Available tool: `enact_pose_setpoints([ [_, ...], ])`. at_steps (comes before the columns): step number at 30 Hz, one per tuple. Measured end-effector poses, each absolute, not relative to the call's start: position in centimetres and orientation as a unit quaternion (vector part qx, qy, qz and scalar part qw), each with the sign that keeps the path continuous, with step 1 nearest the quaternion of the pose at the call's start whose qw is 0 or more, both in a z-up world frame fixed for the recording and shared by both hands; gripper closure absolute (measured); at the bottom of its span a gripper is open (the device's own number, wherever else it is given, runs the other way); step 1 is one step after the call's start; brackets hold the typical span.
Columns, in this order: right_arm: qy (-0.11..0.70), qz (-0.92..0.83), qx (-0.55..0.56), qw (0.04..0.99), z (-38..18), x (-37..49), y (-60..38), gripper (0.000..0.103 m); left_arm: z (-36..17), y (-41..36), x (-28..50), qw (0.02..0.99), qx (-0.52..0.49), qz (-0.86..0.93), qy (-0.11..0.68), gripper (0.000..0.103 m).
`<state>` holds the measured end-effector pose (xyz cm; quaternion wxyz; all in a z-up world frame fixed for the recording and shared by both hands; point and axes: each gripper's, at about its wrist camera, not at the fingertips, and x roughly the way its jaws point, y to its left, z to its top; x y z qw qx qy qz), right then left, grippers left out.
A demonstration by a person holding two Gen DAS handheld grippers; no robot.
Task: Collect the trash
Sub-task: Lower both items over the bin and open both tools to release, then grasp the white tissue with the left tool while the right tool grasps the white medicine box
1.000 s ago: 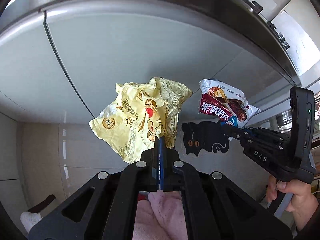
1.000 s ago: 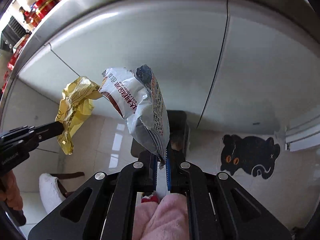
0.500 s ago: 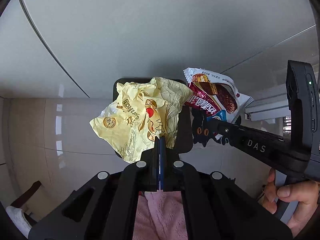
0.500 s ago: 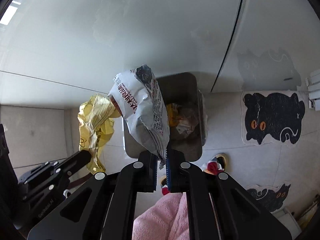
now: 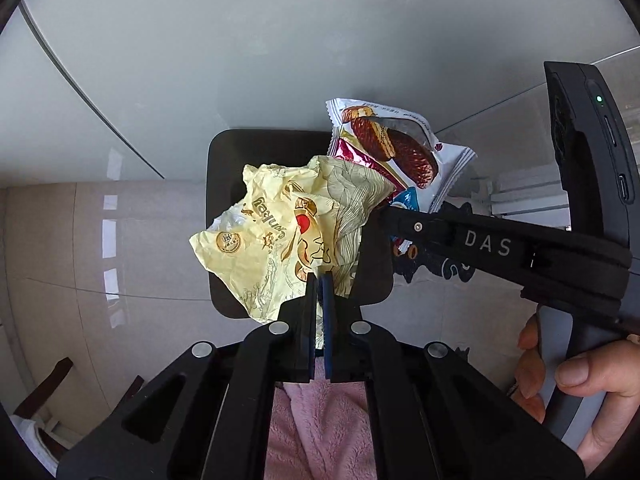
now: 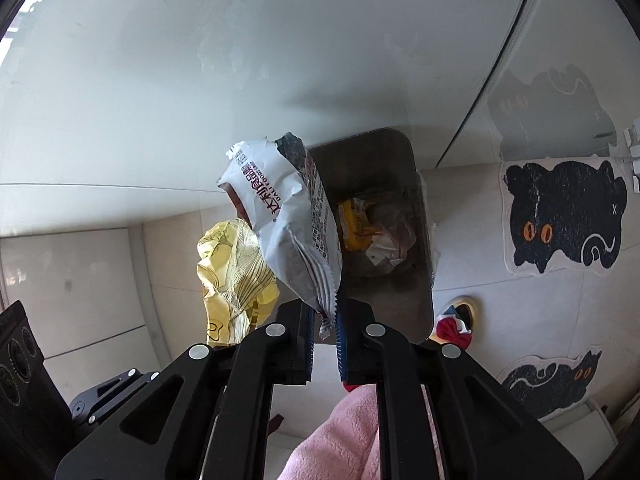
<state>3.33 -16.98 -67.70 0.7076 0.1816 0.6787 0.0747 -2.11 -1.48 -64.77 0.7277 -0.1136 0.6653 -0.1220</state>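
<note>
My left gripper (image 5: 319,280) is shut on a crumpled yellow wrapper (image 5: 288,236) and holds it over the open dark trash bin (image 5: 224,184). My right gripper (image 6: 324,312) stands slightly parted with the edge of a white and red snack wrapper (image 6: 288,216) still between its pads, above the bin (image 6: 404,312). The bin holds an orange packet (image 6: 354,224) and other trash. The snack wrapper (image 5: 396,152) and the right gripper (image 5: 390,216) also show in the left wrist view. The yellow wrapper (image 6: 232,276) shows in the right wrist view.
The bin stands on a tiled floor against white cabinet doors (image 6: 280,60). Black cat-shaped mats (image 6: 560,216) lie on the floor to the right. A small red and white item (image 6: 452,326) lies beside the bin.
Both grippers have moved down and forward until the wrappers hang over the open bin. The right gripper's jaws have parted a little around the snack wrapper.
</note>
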Motion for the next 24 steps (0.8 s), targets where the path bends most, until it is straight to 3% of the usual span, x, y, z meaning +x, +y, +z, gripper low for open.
enact_pose_setpoints([
  [2,0.68,0.076,0.187,0.705,-67.5,3.4,-17.0,0.085,-64.7,-1.4,-2.5,0.725,-0.116,-0.12,0.668,0.096],
  [3,0.678,0.077,0.194,0.705,-67.4,3.4,-17.1,0.076,-64.6,-1.3,-2.5,0.726,-0.117,-0.119,0.668,0.091],
  [4,0.674,0.076,0.199,0.707,-67.3,3.5,-17.2,0.055,-64.4,-1.4,-2.6,0.727,-0.118,-0.119,0.666,0.089],
  [5,0.67,0.075,0.202,0.71,-67.0,3.5,-17.4,0.049,-64.2,-1.4,-2.7,0.728,-0.118,-0.119,0.665,0.085],
  [6,0.668,0.074,0.203,0.712,-66.8,3.5,-17.4,0.049,-64.2,-1.2,-2.8,0.73,-0.12,-0.119,0.662,0.076],
  [12,0.637,0.07,0.209,0.739,-62.4,3.1,-18.6,0.045,-59.4,-1.3,-3.5,0.77,-0.077,-0.1,0.625,0.052],
  [15,0.611,0.065,0.2,0.763,-58.2,2.2,-19.3,0.024,-55.6,-1.0,-3.6,0.796,-0.052,-0.076,0.599,0.038],
  [16,0.604,0.063,0.193,0.771,-56.6,1.9,-19.5,0.011,-54.4,-0.9,-3.5,0.803,-0.046,-0.065,0.591,0.035],
  [17,0.594,0.064,0.189,0.779,-55.1,1.5,-19.7,0.007,-53.0,-0.7,-3.5,0.809,-0.041,-0.058,0.584,0.03],
  [24,0.531,0.082,0.163,0.827,-44.6,-1.5,-20.8,0.004,-43.3,-0.4,-3.9,0.849,-0.007,-0.027,0.528,0.008],
])
